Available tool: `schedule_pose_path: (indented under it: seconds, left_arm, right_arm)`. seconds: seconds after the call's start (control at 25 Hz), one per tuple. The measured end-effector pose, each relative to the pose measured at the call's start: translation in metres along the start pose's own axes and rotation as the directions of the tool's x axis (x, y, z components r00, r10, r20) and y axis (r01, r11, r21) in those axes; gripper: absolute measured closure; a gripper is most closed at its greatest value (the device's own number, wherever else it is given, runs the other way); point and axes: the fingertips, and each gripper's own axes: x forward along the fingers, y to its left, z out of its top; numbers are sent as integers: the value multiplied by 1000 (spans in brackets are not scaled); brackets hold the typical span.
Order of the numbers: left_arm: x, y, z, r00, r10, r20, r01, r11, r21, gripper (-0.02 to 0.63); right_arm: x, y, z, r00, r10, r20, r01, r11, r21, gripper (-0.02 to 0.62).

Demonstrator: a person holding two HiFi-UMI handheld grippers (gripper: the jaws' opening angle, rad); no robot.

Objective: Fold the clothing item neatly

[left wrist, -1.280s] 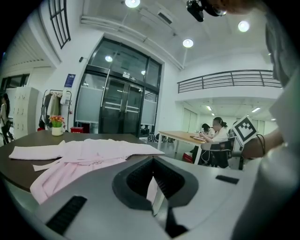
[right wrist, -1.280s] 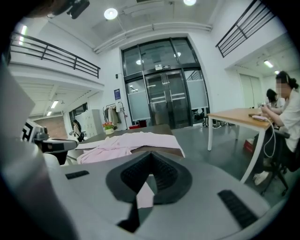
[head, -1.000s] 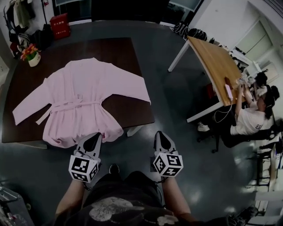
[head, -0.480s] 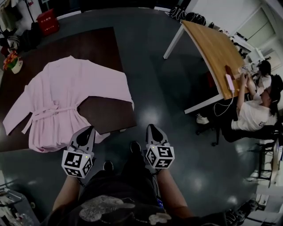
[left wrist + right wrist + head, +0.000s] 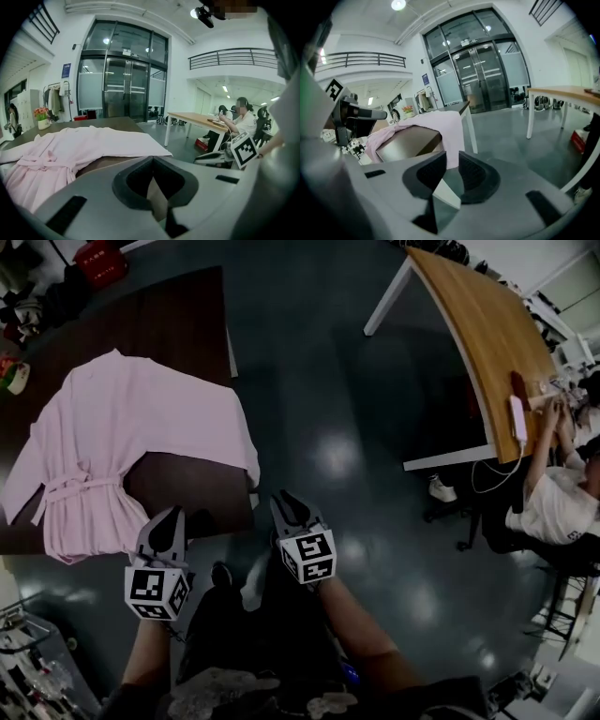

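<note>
Approach stage, before the first grasp. A pink robe (image 5: 122, 423) is shown spread face-up on a dark worktop (image 5: 178, 329), collar towards the far side, both arms laid out, and its belt (image 5: 82, 486) tied across the waist. The hem reaches the near edge, and one sleeve (image 5: 242, 442) is draped over the corner nearest the person, with its end hanging towards the floor (image 5: 328, 381). No fold is yet seen in the garment.

The left tool (image 5: 171, 515) is held just off the near edge of the worktop with its jaws pressed together and nothing between them. The right tool (image 5: 284, 500) is held beside the corner, over the floor. Its jaws have just been opening and now stand a little apart, with nothing between them. In the right gripper view the hanging sleeve is seen beyond the gap, not inside it. Neither tool touches the fabric.

The step in hand is judged to be the reach towards the garment. For the next move, the left tool's jaws would have to be parted and the right tool's gap widened. Each tool would then be brought onto a fabric edge, probably the hanging sleeve and the hem. The knotted belt may bunch when the cloth is turned over.
</note>
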Motion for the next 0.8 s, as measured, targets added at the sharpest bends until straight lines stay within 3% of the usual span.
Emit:
schedule_pose_path:
  seconds: [0.28, 0.4, 0.6, 0.64, 0.8]
  left_arm:
    - [32, -1, -11, 993, 107, -40, -109, 992, -60, 597]
    - [35, 1, -17, 990, 131, -50, -135, 986, -94, 597]
    - [37, 3, -29, 988, 139, -63, -145, 982, -118, 597]
    - [37, 3, -29, 989, 135, -62, -142, 983, -120, 597]
    - [35, 4, -24, 990, 130, -47, -134, 986, -102, 597]
  right_arm:
    - [63, 2, -38, 976, 182, -116, -186, 982, -25, 497]
    - [79, 8, -49, 964, 219, -150, -229, 972, -50, 491]
    - [94, -1, -65, 961, 170, -220, -193, 977, -88, 502]
    - [93, -5, -66, 961, 156, -230, -182, 979, -94, 564]
    - [77, -22, -51, 974, 98, -202, -114, 991, -66, 575]
